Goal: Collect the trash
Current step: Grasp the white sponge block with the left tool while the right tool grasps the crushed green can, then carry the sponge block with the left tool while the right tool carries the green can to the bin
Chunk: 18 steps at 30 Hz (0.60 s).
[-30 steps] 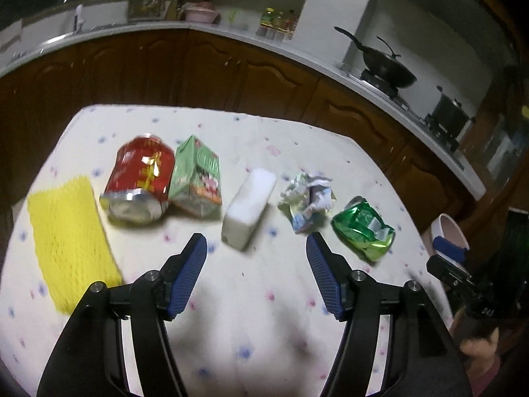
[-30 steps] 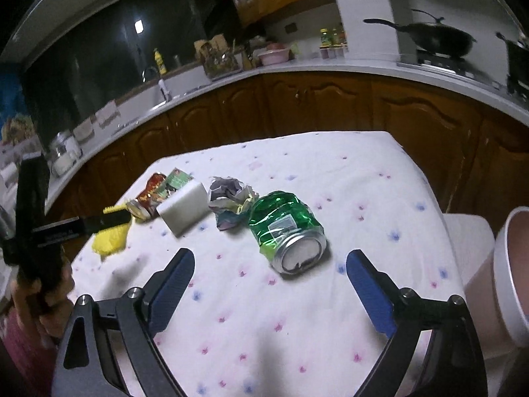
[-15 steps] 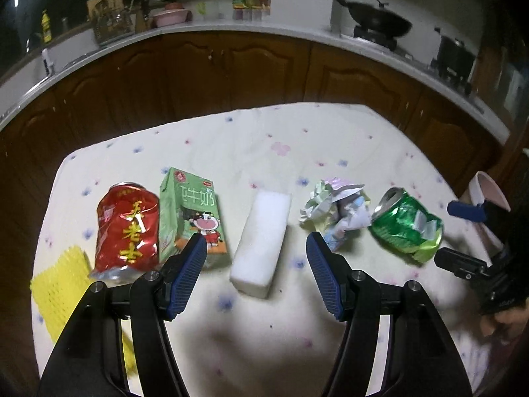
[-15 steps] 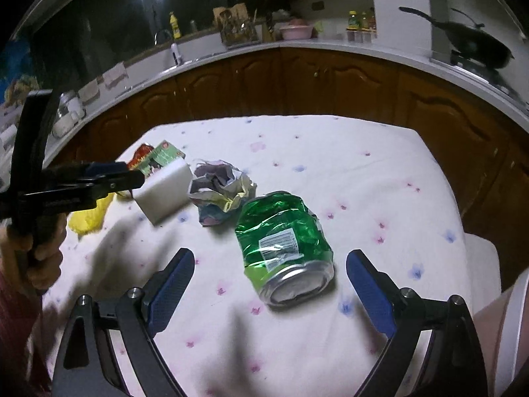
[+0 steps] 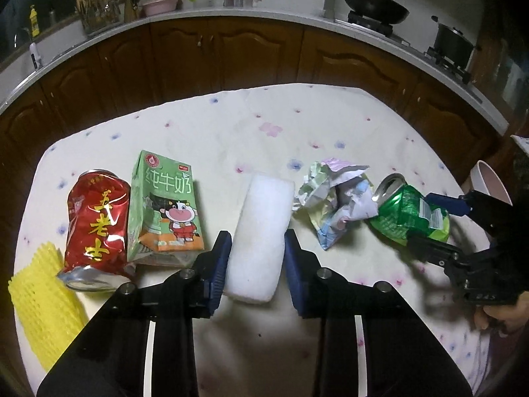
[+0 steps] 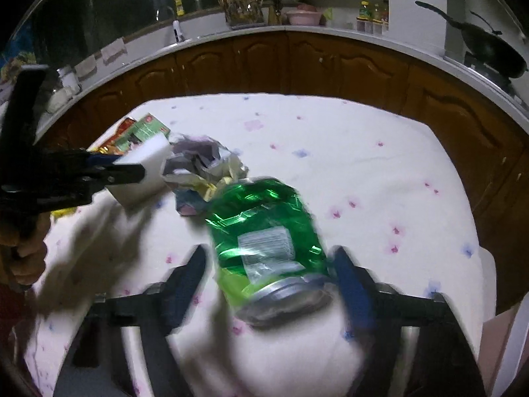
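Observation:
A row of trash lies on the flowered tablecloth (image 5: 231, 125): a yellow foam net (image 5: 43, 294), a crushed red can (image 5: 96, 225), a green milk carton (image 5: 165, 205), a white foam block (image 5: 261, 235), crumpled paper (image 5: 334, 198) and a crushed green can (image 5: 410, 215). My left gripper (image 5: 256, 258) is open, its fingers on either side of the white block's near end. My right gripper (image 6: 267, 278) is open around the green can (image 6: 264, 231), a small gap on each side; the view is blurred. The block (image 6: 145, 168) and paper (image 6: 205, 162) lie beyond.
A pink-rimmed bin (image 5: 489, 182) stands off the table's right edge; it also shows in the right wrist view (image 6: 502, 340). Dark wooden cabinets (image 5: 264, 56) and a countertop with a wok (image 5: 373, 6) ring the table behind.
Both grippers moved forward and lower. The left one now straddles the white block and has narrowed. The right one now straddles the green can and has narrowed from wide open.

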Each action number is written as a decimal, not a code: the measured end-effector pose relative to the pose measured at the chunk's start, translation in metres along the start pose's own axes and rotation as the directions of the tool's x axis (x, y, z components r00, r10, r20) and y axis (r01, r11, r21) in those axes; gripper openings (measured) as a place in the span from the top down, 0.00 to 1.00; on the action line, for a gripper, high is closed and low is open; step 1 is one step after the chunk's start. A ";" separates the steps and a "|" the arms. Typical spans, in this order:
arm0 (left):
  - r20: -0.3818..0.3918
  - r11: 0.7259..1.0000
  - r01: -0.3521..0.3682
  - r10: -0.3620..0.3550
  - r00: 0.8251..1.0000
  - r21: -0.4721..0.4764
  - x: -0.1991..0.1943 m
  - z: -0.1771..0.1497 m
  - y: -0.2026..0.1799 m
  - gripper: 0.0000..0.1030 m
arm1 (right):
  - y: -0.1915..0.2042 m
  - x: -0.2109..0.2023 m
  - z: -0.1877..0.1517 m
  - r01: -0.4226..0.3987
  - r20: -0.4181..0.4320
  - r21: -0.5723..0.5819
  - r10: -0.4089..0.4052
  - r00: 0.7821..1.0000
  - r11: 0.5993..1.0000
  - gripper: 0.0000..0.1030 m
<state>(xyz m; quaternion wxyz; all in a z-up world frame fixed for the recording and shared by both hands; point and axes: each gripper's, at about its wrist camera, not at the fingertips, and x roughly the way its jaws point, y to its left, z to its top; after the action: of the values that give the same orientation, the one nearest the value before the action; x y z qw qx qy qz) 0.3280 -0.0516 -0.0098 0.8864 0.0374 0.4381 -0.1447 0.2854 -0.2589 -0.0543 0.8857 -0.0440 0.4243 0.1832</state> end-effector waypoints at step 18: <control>0.106 0.968 0.222 -0.210 0.972 -0.116 -0.058 -0.019 -0.031 0.71 | -0.026 -0.087 -0.041 -0.040 0.172 0.199 0.005 0.985 0.979 0.29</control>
<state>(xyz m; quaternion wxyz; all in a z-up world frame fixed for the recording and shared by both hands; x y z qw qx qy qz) 0.2716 -0.0651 0.0260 0.8852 -0.0736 0.4064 -0.2141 0.2144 -0.3176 -0.0156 0.9165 0.0668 0.3638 0.1524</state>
